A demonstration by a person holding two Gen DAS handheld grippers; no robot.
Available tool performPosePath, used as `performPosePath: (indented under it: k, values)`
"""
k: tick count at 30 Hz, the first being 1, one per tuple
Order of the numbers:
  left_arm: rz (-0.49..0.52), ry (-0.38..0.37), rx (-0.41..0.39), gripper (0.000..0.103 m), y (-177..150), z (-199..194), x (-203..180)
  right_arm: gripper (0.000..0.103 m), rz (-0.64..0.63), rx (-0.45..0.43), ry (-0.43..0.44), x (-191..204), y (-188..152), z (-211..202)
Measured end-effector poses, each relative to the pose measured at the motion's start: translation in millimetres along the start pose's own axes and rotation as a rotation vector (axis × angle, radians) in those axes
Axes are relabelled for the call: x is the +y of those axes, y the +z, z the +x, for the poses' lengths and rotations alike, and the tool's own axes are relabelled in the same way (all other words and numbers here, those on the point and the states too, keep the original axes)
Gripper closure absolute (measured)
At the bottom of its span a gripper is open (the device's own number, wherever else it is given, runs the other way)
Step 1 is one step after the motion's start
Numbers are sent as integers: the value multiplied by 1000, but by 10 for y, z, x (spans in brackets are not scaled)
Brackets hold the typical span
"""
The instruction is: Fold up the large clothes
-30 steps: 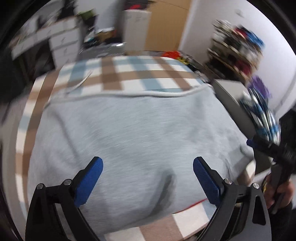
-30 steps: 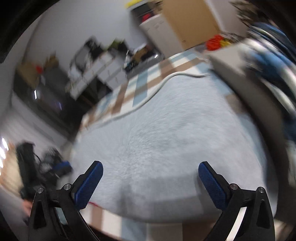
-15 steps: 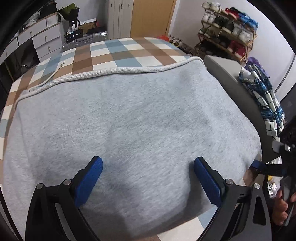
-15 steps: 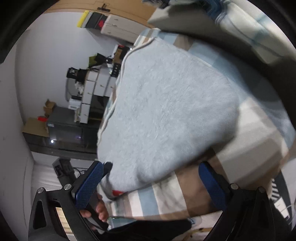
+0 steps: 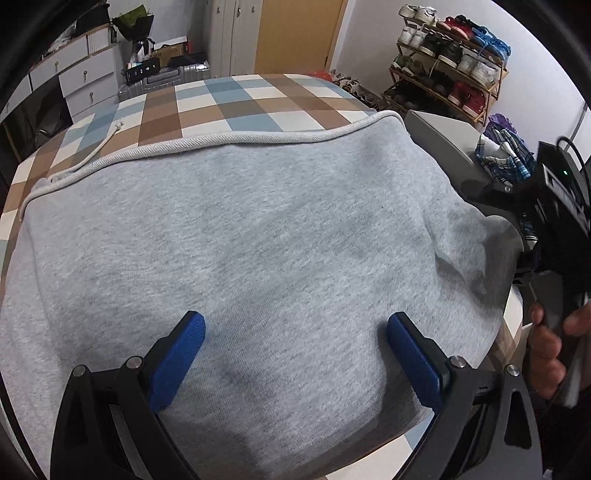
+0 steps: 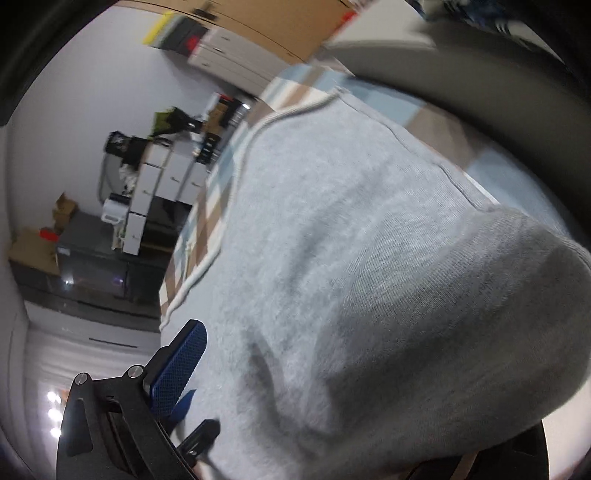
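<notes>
Grey sweatshirt-type garment (image 5: 258, 240) is spread flat across a bed with a blue, brown and white checked cover (image 5: 229, 99). It takes up most of the bed, its ribbed edge (image 5: 221, 142) runs along the far side, and a white drawstring (image 5: 107, 142) trails out onto the checks at the far left.

Left hand-held gripper (image 5: 295, 354) sits right over the near part of the fabric, blue pads spread wide, nothing between them. Can't tell if the tips actually touch the cloth.

Right hand-held gripper (image 5: 517, 236) is at the garment's right edge, where the fabric bunches up and lifts around it, and a hand (image 5: 546, 350) is wrapped on its handle. In the right wrist view only the left blue pad (image 6: 177, 369) shows; grey cloth covers the other side, so can't tell how that one's set. That view is blurry too.

Further out: a shoe rack (image 5: 450, 55) on the right wall, a plaid shirt (image 5: 506, 155) beside the bed, white drawers (image 5: 74, 77) to the left and a wooden door (image 5: 299, 33) at the back.
</notes>
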State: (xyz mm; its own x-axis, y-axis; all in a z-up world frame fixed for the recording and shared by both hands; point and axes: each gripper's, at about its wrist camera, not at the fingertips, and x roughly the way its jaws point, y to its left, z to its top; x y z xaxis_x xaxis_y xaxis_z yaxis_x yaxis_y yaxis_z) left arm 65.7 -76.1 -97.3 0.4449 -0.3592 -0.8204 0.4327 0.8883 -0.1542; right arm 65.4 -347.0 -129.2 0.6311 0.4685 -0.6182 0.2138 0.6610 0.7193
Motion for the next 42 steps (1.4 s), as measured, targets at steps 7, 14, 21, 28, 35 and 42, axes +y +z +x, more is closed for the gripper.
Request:
performPosePath:
  k: [7, 14, 21, 28, 35, 42]
  values:
    - [6, -2, 12, 7, 17, 4, 17, 46, -20, -70, 109, -91, -102, -331]
    - [6, -1, 15, 7, 20, 13, 14, 28, -33, -10, 55, -63, -65, -182]
    - [7, -3, 16, 7, 30, 20, 19, 26, -28, -7, 23, -59, 43, -47]
    - [5, -9, 20, 7, 32, 52, 16, 74, -51, -63, 54, -48, 54, -109]
    - [21, -1, 31, 7, 47, 75, -71, 79, -186, -123, 86, 223, 36, -344]
    - [25, -52, 45, 7, 173, 254, -434, 81, -274, -160, 21, 301, 201, -580]
